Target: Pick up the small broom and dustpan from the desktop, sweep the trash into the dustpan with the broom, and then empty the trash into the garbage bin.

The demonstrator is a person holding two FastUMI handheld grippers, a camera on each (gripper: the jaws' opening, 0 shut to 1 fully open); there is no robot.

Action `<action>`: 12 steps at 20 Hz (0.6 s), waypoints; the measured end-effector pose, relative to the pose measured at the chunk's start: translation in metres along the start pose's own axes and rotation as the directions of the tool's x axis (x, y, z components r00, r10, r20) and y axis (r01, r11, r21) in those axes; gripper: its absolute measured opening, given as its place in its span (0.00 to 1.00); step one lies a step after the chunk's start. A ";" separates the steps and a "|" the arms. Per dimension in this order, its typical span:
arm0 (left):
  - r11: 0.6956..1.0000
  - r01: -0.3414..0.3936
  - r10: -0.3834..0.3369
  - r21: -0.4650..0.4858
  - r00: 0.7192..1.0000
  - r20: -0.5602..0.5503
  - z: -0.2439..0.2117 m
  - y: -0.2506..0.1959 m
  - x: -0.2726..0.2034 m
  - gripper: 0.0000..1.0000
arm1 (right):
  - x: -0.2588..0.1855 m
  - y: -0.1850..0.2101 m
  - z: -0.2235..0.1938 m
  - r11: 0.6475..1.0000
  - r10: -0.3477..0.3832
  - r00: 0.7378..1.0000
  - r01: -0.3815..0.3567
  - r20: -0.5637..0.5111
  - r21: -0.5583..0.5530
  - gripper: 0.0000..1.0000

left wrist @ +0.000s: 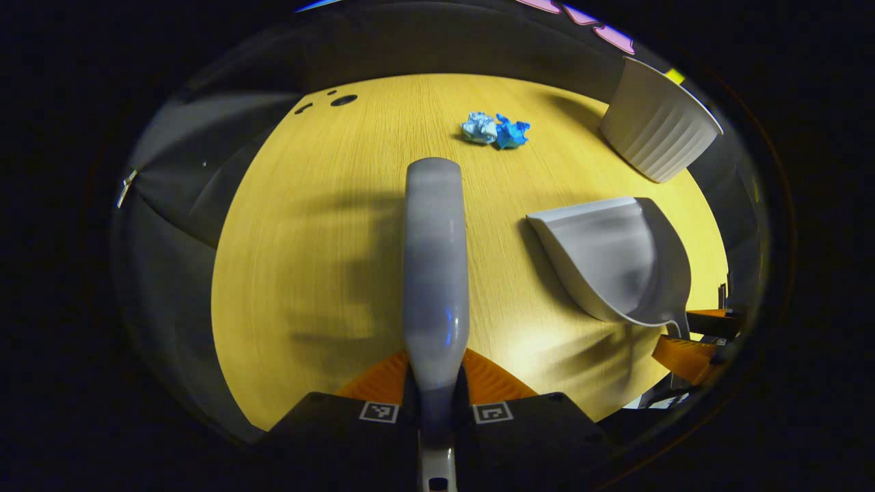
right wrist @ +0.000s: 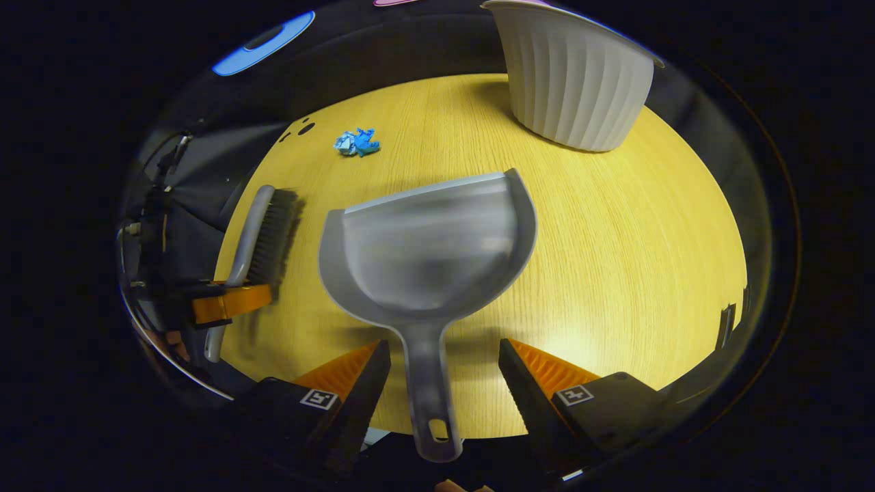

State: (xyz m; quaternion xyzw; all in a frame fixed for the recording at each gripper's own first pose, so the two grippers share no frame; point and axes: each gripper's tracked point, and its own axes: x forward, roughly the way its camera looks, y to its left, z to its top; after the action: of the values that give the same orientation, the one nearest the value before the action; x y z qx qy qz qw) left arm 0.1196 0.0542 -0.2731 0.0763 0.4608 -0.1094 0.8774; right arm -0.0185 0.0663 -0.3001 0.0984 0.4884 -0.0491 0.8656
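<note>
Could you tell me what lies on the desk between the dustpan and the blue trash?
Nothing: in the right gripper view, only bare desk runs from the dustpan to the trash. The bin stands off to the side.

The grey broom [left wrist: 435,266] is clamped by its handle between the left jaws and runs straight ahead of them. The grey dustpan [right wrist: 427,246] lies flat, its handle reaching back between the spread right jaws, untouched. Two crumpled blue paper scraps [left wrist: 495,129] are seen together far ahead of the left jaws. The ribbed white garbage bin [right wrist: 573,78] stands upright beyond the dustpan's mouth.
</note>
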 end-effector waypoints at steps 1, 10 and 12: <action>1.000 -0.002 0.002 0.001 1.000 0.008 0.005 0.003 -0.004 0.25 | 0.004 0.002 0.001 1.000 0.001 1.000 -0.001 -0.006 0.005 0.99; 0.999 -0.042 0.042 0.001 0.998 0.039 0.060 0.039 -0.011 0.25 | 0.035 0.012 0.001 1.000 -0.024 0.996 0.023 -0.085 -0.011 0.97; 0.999 -0.044 0.043 0.025 0.998 0.044 0.080 0.042 -0.005 0.25 | 0.038 0.012 -0.003 1.000 -0.030 0.994 0.029 -0.110 -0.012 0.78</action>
State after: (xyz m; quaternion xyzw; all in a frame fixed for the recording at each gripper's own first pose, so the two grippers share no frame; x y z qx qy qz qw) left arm 0.1916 0.0766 -0.2227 0.0952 0.4386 -0.0977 0.8882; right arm 0.0006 0.0795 -0.3326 0.0894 0.5369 -0.0538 0.8372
